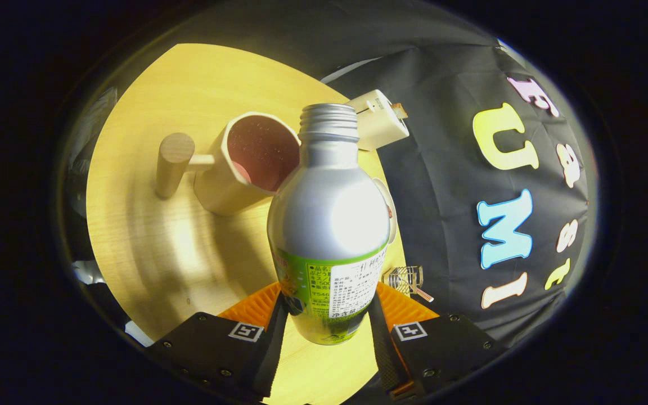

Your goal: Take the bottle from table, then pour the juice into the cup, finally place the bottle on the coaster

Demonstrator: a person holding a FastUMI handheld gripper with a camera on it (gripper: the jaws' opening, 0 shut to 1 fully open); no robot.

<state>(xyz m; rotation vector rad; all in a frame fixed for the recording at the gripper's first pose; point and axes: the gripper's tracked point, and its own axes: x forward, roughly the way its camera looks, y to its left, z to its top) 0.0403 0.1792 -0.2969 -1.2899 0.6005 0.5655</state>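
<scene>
A silver bottle with a green and white label and an open threaded neck is held between my fingers, lifted off the wooden table and tilted. My gripper is shut on its lower body, one finger on each side. Just beyond the bottle's neck stands a wooden cup with a reddish inside and a peg-like handle sticking out to its left. The bottle's mouth is close to the cup's rim, a little to its right. A pale round disc, perhaps the coaster, peeks out behind the bottle's right shoulder.
A white box-shaped device sits at the table's far edge beyond the bottle. A small clear faceted object lies at the table's edge by my right finger. The black cloth wall rises to the right of the table.
</scene>
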